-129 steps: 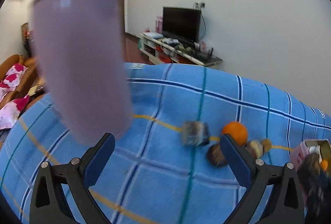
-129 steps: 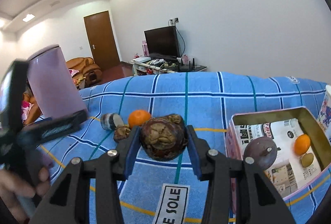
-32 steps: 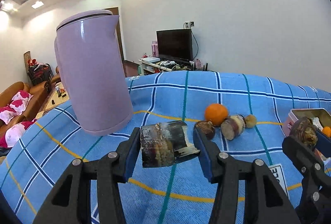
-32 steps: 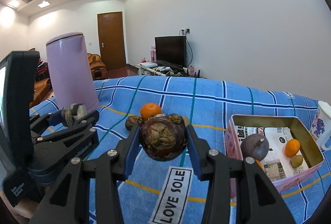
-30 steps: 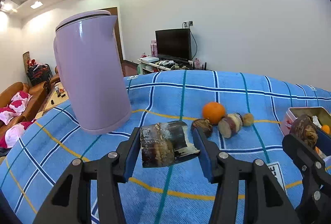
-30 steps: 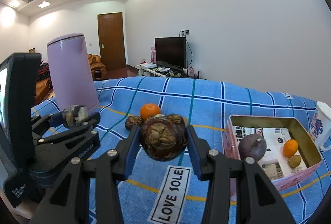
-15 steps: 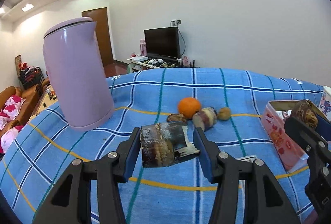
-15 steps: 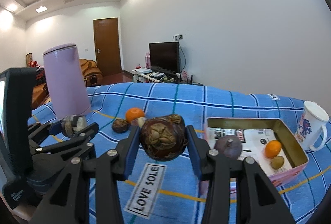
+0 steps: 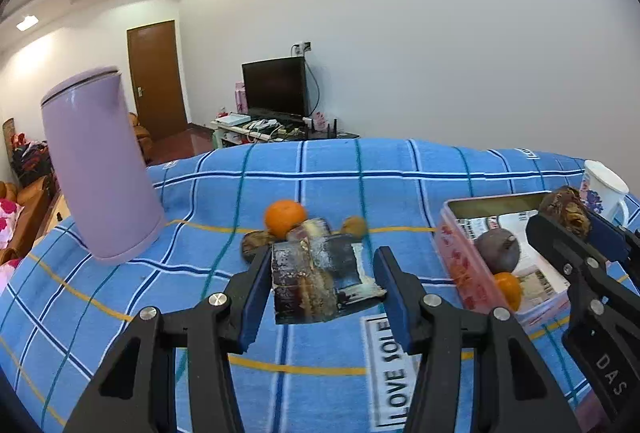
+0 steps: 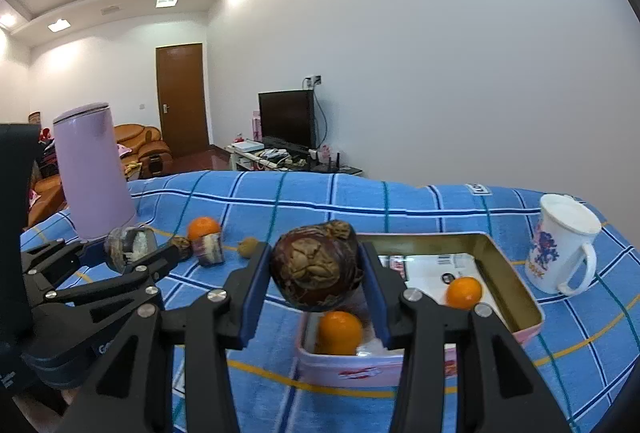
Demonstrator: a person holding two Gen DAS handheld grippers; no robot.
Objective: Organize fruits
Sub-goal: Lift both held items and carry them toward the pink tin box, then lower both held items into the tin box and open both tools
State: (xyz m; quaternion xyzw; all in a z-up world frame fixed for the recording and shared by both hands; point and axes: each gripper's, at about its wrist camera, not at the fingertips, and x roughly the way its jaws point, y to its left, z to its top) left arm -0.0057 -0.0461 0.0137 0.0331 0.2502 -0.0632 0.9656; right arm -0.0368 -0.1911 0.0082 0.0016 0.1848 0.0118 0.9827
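Left gripper (image 9: 320, 283) clamps a dark cut chunk (image 9: 318, 279); right gripper (image 10: 316, 283) clamps a brown wrinkled fruit (image 10: 314, 267) above the pink tin (image 10: 516, 287).

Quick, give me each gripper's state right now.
Left gripper: closed on a dark cut chunk of fruit.
Right gripper: closed on a wrinkled brown fruit.

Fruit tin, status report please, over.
Both claws loaded: left claw grips a dark chunk, right claw a brown fruit. Tin open below it. Nothing blocking.
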